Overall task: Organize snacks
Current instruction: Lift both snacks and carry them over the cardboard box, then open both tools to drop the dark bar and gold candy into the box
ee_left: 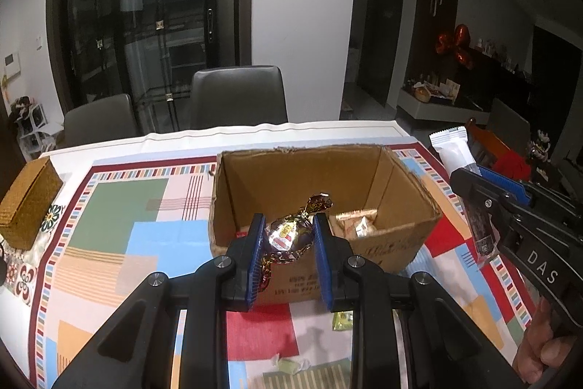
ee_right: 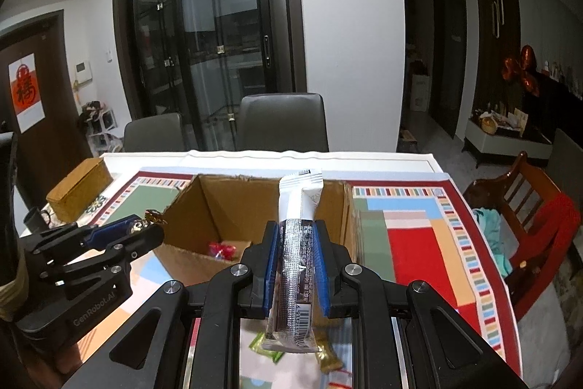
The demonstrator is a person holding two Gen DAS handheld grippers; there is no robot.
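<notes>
Left gripper (ee_left: 288, 236) clamps foil-wrapped candy (ee_left: 289, 234) above near wall of cardboard box (ee_left: 328, 177). Right gripper (ee_right: 295, 261) pinches long snack bar (ee_right: 297, 243), box just beyond.

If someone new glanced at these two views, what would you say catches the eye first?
Probably the open cardboard box in the middle of the colourful patchwork tablecloth, with a few snacks already inside. Just in front of it, the left gripper is shut on a shiny gold-and-brown wrapped candy, and the right gripper on a long silver-and-white snack bar.
</notes>
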